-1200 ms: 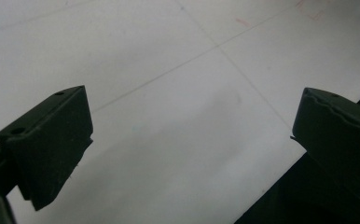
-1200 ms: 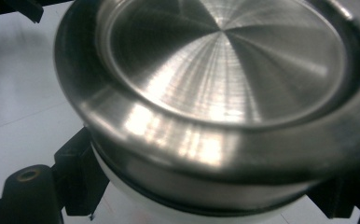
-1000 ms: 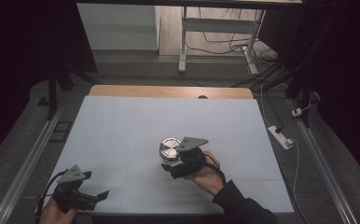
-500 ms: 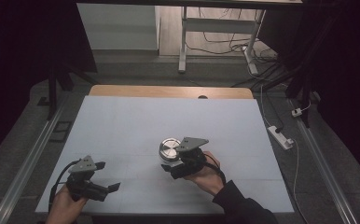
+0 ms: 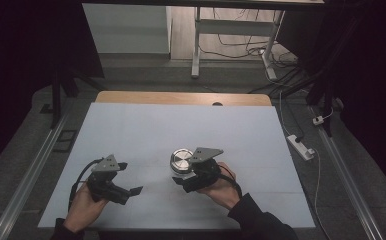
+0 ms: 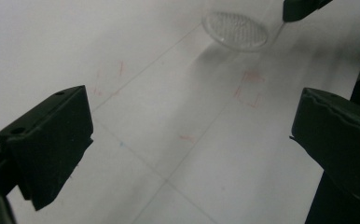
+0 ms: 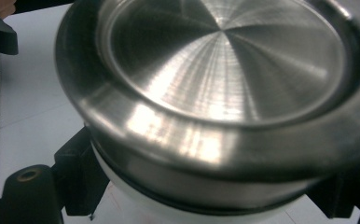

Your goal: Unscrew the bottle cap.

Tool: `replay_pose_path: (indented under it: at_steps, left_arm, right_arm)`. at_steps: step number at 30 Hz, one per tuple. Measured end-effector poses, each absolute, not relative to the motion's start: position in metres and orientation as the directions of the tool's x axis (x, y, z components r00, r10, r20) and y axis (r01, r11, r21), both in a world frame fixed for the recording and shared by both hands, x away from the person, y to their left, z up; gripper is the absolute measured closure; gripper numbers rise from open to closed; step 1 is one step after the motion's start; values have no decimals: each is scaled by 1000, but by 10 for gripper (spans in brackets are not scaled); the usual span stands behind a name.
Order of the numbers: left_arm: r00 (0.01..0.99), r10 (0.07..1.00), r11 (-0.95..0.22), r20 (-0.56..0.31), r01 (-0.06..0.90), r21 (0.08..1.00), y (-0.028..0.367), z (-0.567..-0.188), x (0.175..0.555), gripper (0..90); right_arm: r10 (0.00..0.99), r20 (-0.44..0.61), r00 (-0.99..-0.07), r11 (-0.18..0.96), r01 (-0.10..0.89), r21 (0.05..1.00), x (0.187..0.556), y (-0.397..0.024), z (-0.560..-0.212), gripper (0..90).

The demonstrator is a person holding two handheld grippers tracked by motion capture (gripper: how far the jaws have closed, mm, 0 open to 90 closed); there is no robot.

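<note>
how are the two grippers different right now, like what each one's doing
The right gripper has its fingers closed on the jar with the shiny metal lid; the left gripper is open and holds nothing. The right sits mid-table; the left sits nearer the left front edge. Both are black, hand-held, and topped with grey plates.

A clear jar (image 5: 183, 165) with a shiny brushed-metal lid (image 7: 225, 79) stands upright near the middle of the white table (image 5: 181, 130).
</note>
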State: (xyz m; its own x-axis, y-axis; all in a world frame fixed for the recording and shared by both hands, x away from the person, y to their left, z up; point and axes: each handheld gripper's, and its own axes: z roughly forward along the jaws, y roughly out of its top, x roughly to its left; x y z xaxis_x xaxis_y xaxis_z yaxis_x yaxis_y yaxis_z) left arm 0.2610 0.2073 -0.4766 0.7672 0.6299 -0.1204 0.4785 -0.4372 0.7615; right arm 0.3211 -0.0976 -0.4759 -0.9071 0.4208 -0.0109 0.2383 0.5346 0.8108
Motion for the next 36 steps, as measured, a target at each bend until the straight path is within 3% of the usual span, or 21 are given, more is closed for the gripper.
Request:
replay_pose_path:
  at_steps: [11,26,36]
  left_arm:
    - [827,559,-501,-59,393,771,175,-456,283,0]
    - [943,331,-587,-13,217,780,142,-427,314,1]
    - [978,207,-607,-5,133,783,115,-424,327,112]
  right_arm:
    - [406,-12,-914,540,229,810,320,-97,-477,154]
    - [368,1,-930,548,218,807,319,-94,-479,154]
    - [343,9,-939,554,211,805,317,-93,-479,153]
